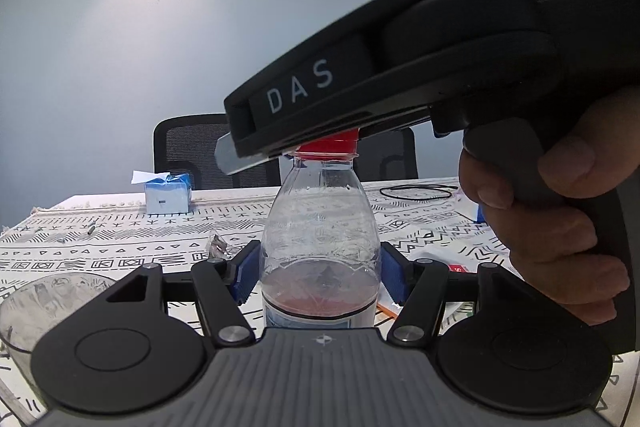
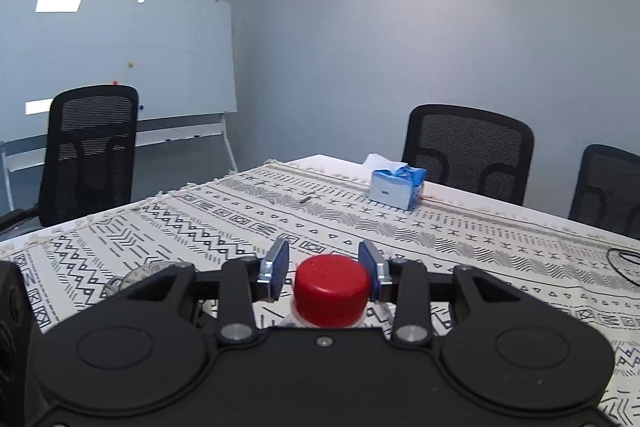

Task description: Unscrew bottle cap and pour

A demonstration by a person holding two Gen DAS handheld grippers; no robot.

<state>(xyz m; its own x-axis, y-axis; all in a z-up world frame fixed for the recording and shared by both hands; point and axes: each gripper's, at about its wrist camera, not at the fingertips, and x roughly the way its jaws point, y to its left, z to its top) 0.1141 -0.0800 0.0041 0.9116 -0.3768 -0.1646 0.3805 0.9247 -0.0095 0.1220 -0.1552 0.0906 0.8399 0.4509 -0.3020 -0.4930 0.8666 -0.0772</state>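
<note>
A clear plastic bottle with a red cap stands upright on the patterned tablecloth. It holds a little reddish liquid at the bottom. My left gripper is shut on the bottle's body, blue pads against both sides. My right gripper comes in from above at the cap. Its blue pads stand on either side of the cap; the right pad is close to it and a small gap shows at the left pad. In the left wrist view the right gripper's body covers the cap's top.
A clear glass bowl stands at the lower left beside the bottle. A blue tissue box sits at the table's far side. A black cable loop lies far right. Black office chairs surround the table. A whiteboard stands at the left.
</note>
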